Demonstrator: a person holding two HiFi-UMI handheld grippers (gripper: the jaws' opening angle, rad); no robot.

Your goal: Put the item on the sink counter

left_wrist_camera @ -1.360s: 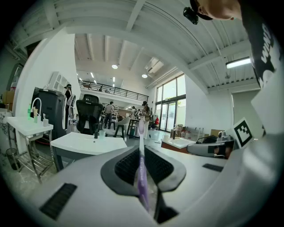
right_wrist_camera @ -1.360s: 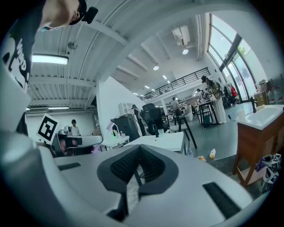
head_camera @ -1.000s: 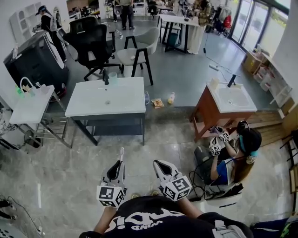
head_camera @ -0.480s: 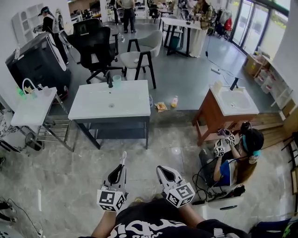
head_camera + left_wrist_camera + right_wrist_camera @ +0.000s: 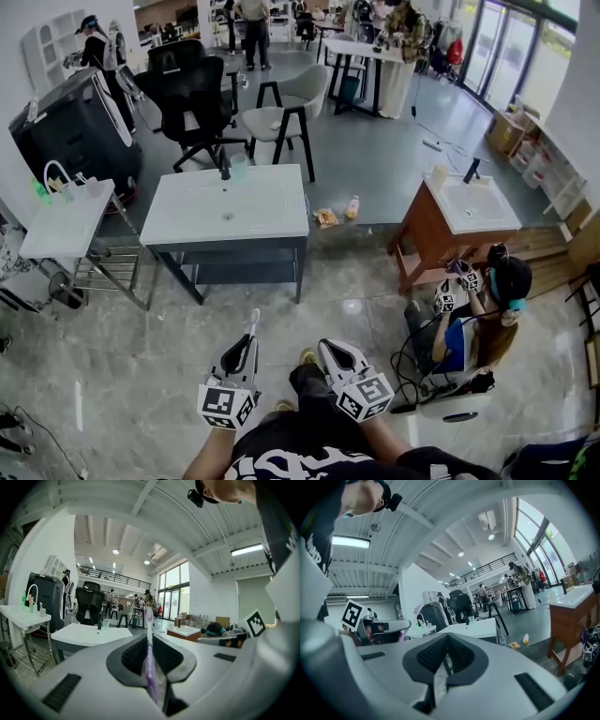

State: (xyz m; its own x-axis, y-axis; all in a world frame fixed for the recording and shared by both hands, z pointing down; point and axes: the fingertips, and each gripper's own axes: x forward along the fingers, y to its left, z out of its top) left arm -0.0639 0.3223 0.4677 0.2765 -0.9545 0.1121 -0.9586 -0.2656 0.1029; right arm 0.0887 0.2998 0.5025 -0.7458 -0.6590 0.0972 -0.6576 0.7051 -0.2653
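A big open workroom with a pale polished stone floor underfoot and grey floor beyond. In the head view a white sink table (image 5: 187, 217) stands at 12 o'clock, well apart from both grippers, with a dark faucet (image 5: 225, 170) and a clear cup (image 5: 241, 167) at its far edge. A smaller white sink stand (image 5: 58, 217) is at 10 o'clock and a wooden sink cabinet (image 5: 424, 232) at 2 o'clock. A seated person (image 5: 476, 323) is on the floor at 3 o'clock. On the floor behind the sink table lie a small bottle (image 5: 352, 206) and a packet (image 5: 326, 217).

The left gripper (image 5: 244, 347) is low in the picture at 6 o'clock, its jaws closed tight on a toothbrush (image 5: 253, 321). In the left gripper view the purple and white toothbrush (image 5: 149, 653) stands upright between the pressed jaws, its head rising above them toward the sink table (image 5: 84, 633). The right gripper (image 5: 331, 348) is just beside the left one; its jaws are pressed together with nothing between them (image 5: 446, 657).
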